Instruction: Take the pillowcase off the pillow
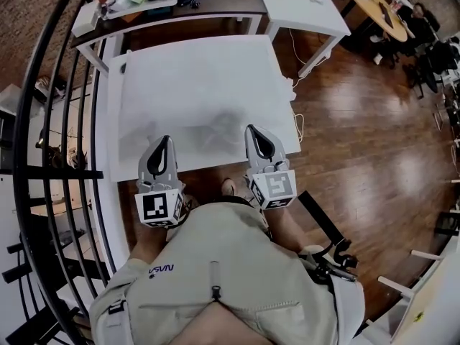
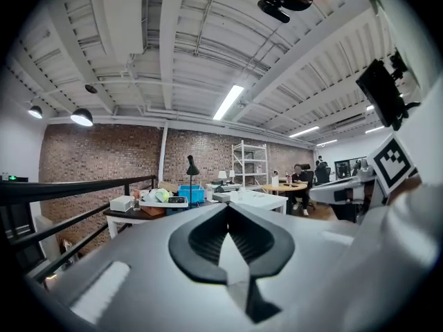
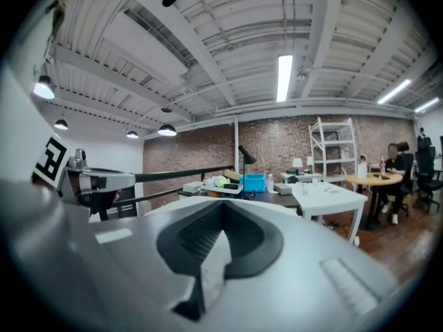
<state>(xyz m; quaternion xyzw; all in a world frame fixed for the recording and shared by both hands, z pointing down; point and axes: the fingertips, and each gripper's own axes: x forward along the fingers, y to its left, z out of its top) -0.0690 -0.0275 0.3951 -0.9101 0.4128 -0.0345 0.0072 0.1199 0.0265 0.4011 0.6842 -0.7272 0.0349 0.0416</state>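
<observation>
A black railing (image 1: 61, 121) is seen curving along the left. A dark desk (image 1: 215, 7) is crowded with a blue box (image 2: 190, 194) and a black lamp (image 2: 192, 166), and a white table (image 1: 305, 9) is set just beside it. A round wooden table (image 1: 374, 6) is placed farther right on the wooden floor (image 1: 359, 113). A white shelf (image 2: 250, 163) is stood against the brick wall (image 2: 97, 161).

The pillowcase (image 1: 208, 99) lies on the table (image 1: 112, 131) at mid-frame. The left gripper (image 1: 165, 140) and right gripper (image 1: 253, 129) sit side by side at its lower edge. A railing (image 1: 57, 172) runs down the left, and a desk (image 1: 215, 6) stands above.
</observation>
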